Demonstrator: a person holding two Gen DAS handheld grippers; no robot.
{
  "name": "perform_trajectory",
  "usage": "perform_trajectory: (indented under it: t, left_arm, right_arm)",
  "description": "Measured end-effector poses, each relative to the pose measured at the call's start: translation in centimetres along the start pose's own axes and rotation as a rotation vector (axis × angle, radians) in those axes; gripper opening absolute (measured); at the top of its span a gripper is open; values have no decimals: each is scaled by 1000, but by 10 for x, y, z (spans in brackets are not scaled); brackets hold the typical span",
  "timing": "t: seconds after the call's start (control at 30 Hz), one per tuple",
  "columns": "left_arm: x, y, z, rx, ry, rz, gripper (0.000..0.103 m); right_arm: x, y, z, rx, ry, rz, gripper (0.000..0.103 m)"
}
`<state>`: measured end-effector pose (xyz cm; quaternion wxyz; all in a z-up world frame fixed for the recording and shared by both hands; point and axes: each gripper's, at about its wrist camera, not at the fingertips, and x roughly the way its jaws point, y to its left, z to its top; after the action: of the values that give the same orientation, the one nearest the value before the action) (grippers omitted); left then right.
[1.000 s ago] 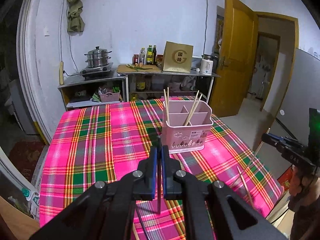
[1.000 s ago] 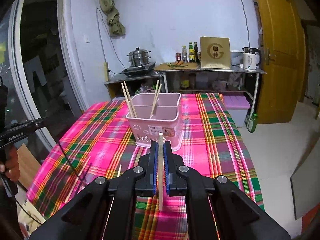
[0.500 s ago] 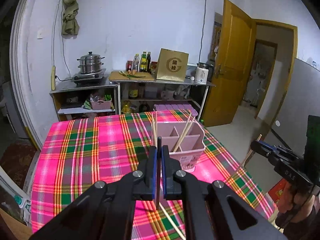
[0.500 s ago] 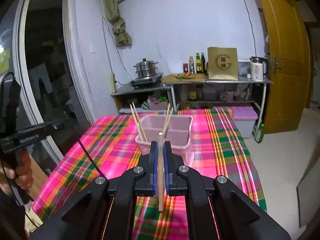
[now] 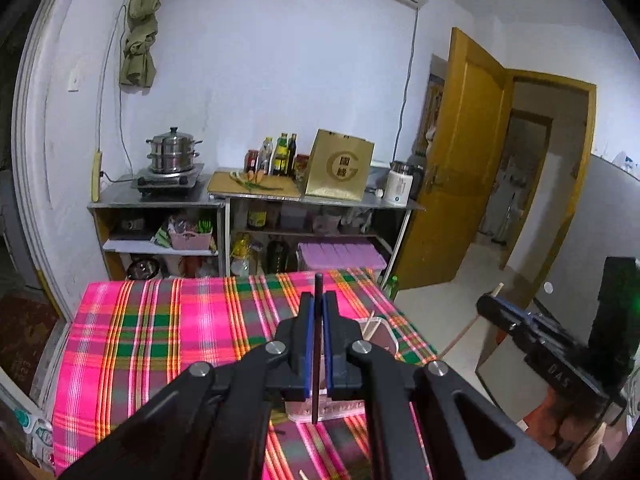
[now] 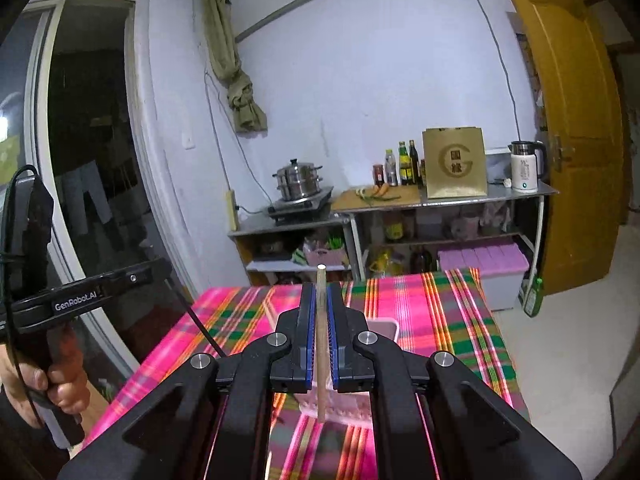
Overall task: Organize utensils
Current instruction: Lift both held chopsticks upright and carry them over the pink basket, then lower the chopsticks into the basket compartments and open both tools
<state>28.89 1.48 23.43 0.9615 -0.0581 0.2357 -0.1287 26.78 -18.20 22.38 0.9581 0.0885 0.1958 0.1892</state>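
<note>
Two grippers each clamp one chopstick upright: the left gripper a dark chopstick, the right gripper a pale wooden chopstick. Both hang above the pink utensil caddy on the plaid tablecloth. Transport step; next, lower each tip into a compartment, then release.

home kitchen: ahead of the grippers, steamer pot on a hotplate, sauce bottles, kettle, stocked shelves; plaid-clothed table below.
</note>
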Motion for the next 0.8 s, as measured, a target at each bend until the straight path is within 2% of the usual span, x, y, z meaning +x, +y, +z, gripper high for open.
perform_trajectory:
  t: [0.2,0.37,0.8]
  left_arm:
    - [11,-3,17,6,-35,-12,4]
    - [27,1,19,1,-33,-13,5]
    - [72,16,-1,-38,32,-5,5]
  right_arm:
    - [18,-3,13,19,-20,6,5]
    - [33,-5,17,30,-21,16,5]
    - [79,-14,-13,57,63,22,5]
